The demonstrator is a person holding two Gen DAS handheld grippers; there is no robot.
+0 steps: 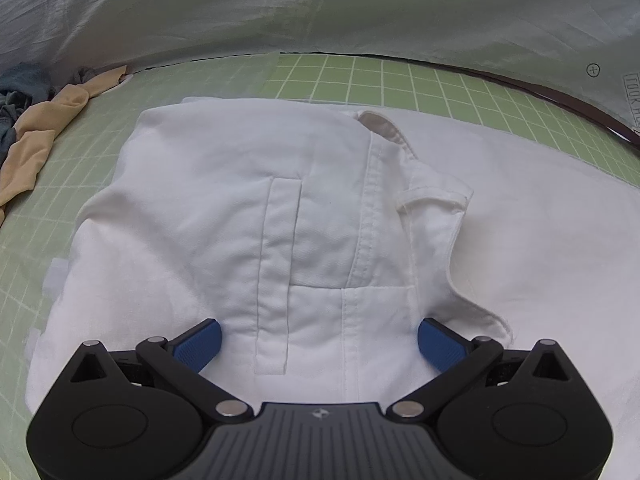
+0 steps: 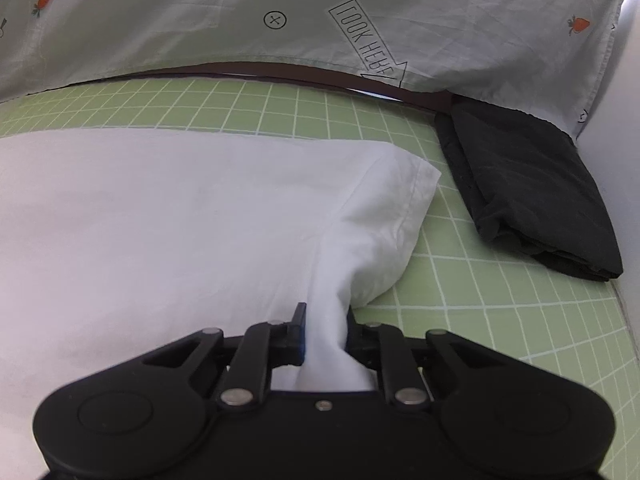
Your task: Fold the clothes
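On gridded mat — rumpled white garment

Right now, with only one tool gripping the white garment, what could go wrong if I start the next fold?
The right tool pinches only a bunched bit of the white garment, so it may slip out. The left tool is open over the garment, holding nothing, so a pull could drag it askew. The folded black garment lies close on the green mat and might get swept.
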